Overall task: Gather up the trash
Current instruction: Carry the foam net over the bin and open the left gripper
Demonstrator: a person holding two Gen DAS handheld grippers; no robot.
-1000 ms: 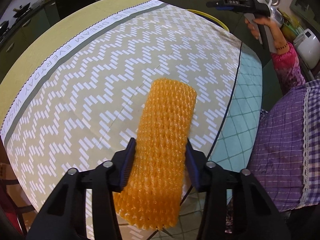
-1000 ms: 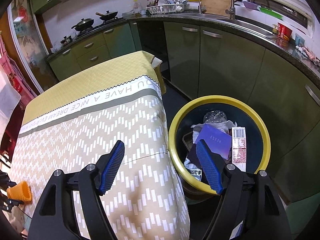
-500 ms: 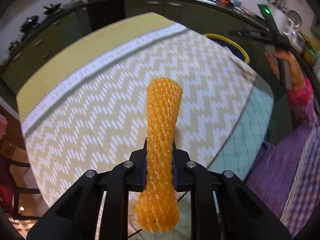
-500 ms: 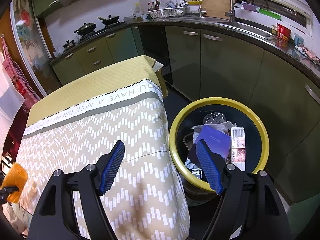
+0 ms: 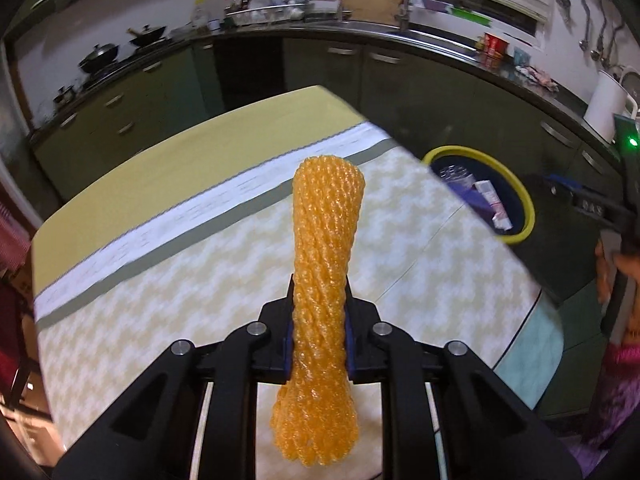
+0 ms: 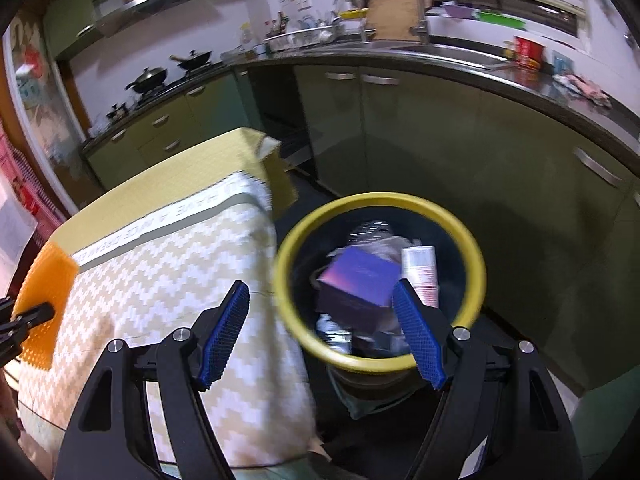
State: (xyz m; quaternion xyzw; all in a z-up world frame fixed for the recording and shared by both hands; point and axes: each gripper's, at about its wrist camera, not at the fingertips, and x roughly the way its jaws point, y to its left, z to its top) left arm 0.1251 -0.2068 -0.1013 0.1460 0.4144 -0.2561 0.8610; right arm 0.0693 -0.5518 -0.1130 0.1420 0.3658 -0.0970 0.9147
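Observation:
My left gripper [image 5: 317,320] is shut on an orange foam net sleeve [image 5: 326,240] and holds it up above the table, squeezed at its middle. The sleeve also shows at the far left of the right wrist view [image 6: 46,296]. A yellow-rimmed dark trash bin [image 6: 380,280] stands on the floor beside the table's end; it holds a purple box [image 6: 358,278], a white packet and other trash. It shows in the left wrist view [image 5: 486,194] too. My right gripper [image 6: 322,326] is open and empty, above the bin's near rim.
The table [image 5: 200,272] wears a beige zigzag cloth with a yellow band at the far end. Green kitchen cabinets [image 6: 420,132] and a dark counter with sink curve behind the bin. A stove with pans [image 6: 168,70] is at the back left.
My left gripper closed on the orange sleeve, lifted it off the table and tilted upward. My right gripper shifted a little left and nearer the bin, still open.

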